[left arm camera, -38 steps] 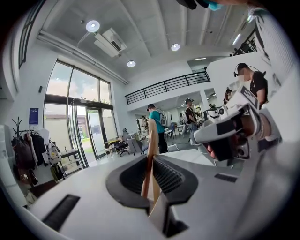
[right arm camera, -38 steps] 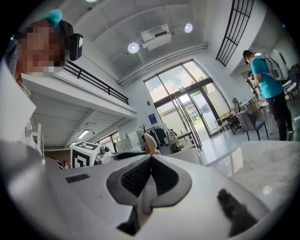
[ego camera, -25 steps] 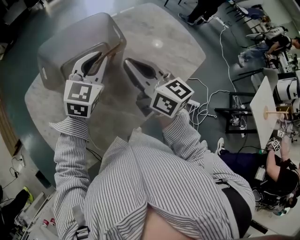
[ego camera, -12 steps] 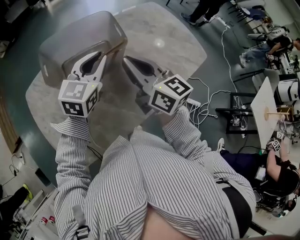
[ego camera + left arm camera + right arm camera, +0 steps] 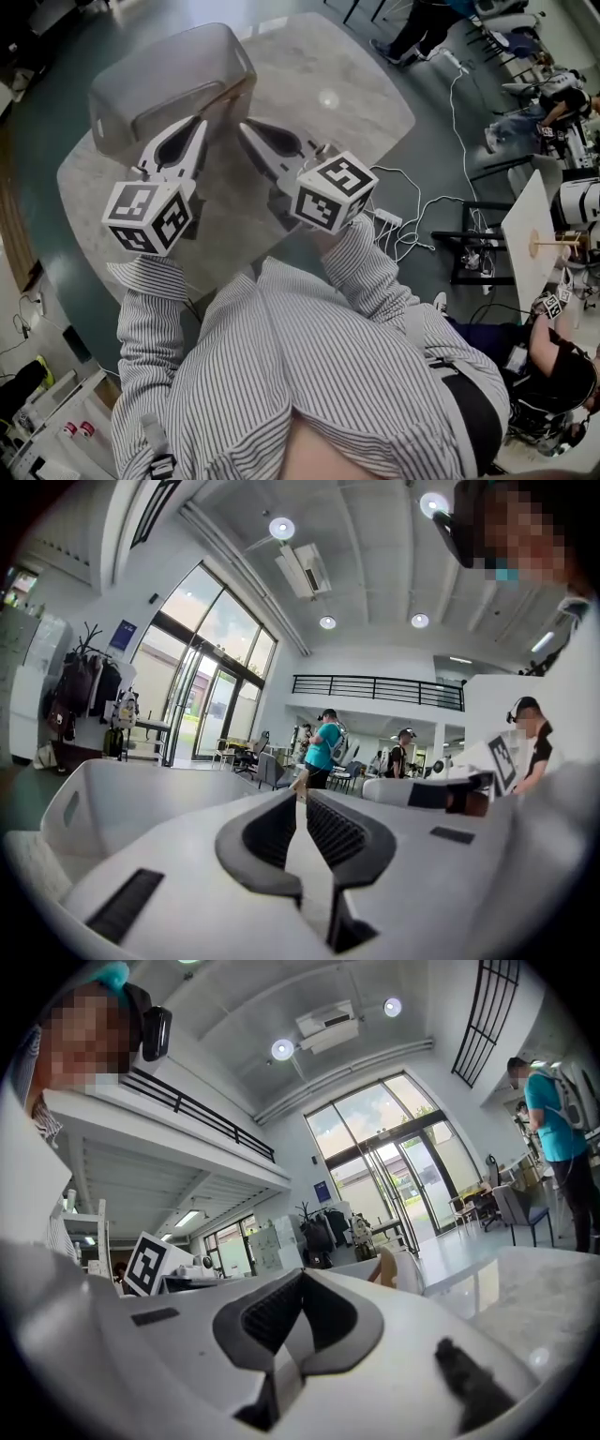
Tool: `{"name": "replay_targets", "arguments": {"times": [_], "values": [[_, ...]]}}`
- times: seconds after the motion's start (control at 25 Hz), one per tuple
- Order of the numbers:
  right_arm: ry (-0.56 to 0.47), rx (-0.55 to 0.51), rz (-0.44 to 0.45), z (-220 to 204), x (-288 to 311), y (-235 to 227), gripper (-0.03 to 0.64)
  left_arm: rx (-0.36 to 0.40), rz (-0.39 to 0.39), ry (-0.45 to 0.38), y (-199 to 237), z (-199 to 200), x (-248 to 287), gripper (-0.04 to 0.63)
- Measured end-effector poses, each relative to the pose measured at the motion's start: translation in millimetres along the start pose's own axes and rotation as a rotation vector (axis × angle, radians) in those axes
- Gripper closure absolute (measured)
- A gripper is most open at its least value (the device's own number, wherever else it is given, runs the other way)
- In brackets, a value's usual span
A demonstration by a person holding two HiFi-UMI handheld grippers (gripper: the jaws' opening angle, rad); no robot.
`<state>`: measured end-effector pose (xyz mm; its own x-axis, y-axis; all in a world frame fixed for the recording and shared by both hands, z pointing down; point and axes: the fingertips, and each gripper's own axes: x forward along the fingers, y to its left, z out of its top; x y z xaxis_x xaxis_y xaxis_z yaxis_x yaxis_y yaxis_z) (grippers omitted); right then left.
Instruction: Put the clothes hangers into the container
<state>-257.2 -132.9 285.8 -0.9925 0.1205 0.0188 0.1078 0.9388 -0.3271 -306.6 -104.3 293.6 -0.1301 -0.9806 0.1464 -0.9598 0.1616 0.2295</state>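
A grey plastic container (image 5: pixel 141 75) stands at the far left of the marble table (image 5: pixel 328 131). In the left gripper view its pale inside (image 5: pixel 103 799) lies just beyond the jaws. A tan wooden hanger end (image 5: pixel 386 1267) pokes up by the container's rim, and a small bit of the hanger (image 5: pixel 300 786) shows past the left tips. My left gripper (image 5: pixel 202 124) (image 5: pixel 300 803) hovers at the container's near wall. Its jaws have just been closing, stand narrowly parted, and nothing shows between the pads. Beside it, my right gripper (image 5: pixel 244 127) (image 5: pixel 300 1274) is shut and empty.
Cables and a power strip (image 5: pixel 403 220) lie on the floor right of the table. Seated people and a white desk with a wooden stand (image 5: pixel 553 225) are at the far right. A person in a teal shirt (image 5: pixel 323 747) stands beyond the container.
The left gripper has drawn back from the container and rolled. The wooden piece between its tips and the rim no longer shows in the head view. The right gripper has shifted only slightly.
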Motion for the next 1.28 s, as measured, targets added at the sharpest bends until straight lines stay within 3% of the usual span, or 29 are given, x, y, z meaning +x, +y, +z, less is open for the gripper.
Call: {"name": "replay_targets", "arguments": {"times": [0.16, 0.4, 0.6, 0.76, 1.12, 1.28], "values": [[0.030, -0.032, 0.037, -12.6, -16.5, 15.7, 0.602, -0.030, 0.034, -0.015, -24.7, -14.1, -23.1, 0.584], [0.107, -0.073, 0.090, -36.5, -45.3, 40.1, 0.603, -0.038, 0.106, 0.008, -61.4, -45.6, -52.9, 0.586], [0.166, -0.088, 0.132, -63.6, -67.9, 54.6, 0.603, -0.143, 0.152, 0.009, -82.4, -75.0, -71.3, 0.586], [0.180, -0.073, 0.131, -74.8, -83.5, 58.3, 0.603, -0.136, 0.176, 0.047, -94.7, -92.2, -78.5, 0.586], [0.164, -0.082, 0.082, -70.7, -87.2, 57.9, 0.603, -0.170, 0.169, 0.035, -97.8, -94.2, -78.9, 0.586], [0.171, -0.086, 0.075, -76.5, -86.3, 63.1, 0.603, -0.150, 0.158, 0.050, -97.5, -97.1, -77.2, 0.586]]}}
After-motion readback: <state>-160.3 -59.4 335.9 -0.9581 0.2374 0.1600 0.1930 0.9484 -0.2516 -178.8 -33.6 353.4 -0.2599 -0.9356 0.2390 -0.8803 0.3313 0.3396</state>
